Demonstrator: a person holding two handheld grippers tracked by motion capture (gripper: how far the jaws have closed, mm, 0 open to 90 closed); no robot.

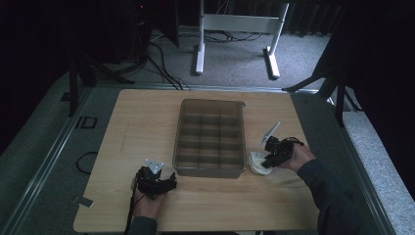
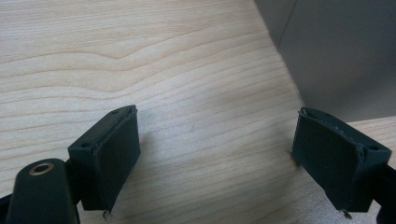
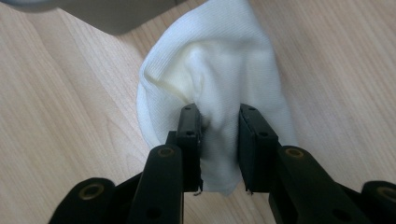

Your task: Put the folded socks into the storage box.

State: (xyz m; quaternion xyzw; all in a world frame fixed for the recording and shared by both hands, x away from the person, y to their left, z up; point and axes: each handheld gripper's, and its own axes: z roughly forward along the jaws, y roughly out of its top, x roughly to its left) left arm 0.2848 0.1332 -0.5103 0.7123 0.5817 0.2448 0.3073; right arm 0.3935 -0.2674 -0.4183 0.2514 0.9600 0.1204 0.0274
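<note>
Clearly white ribbed cloth [image 3: 219, 70], bunched, creased; right hand-held gripper [image 3: 219, 140] clamped on it; left hand-held gripper [image 2: 219, 154] spread apart.

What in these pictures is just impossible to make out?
- White cloth: its near end is pinched between the right tool jaws in the right gripper view, so its full shape stays hidden.
- Divided bin: in the dim high view, too dark to tell whether the compartments hold anything.
- Left tool: in the left gripper view, the frame's bottom edge cuts off its body.

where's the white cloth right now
The white cloth is pinched between the jaws of the right gripper, on the wooden table just right of the divided grey tray, near its front right corner.
</note>
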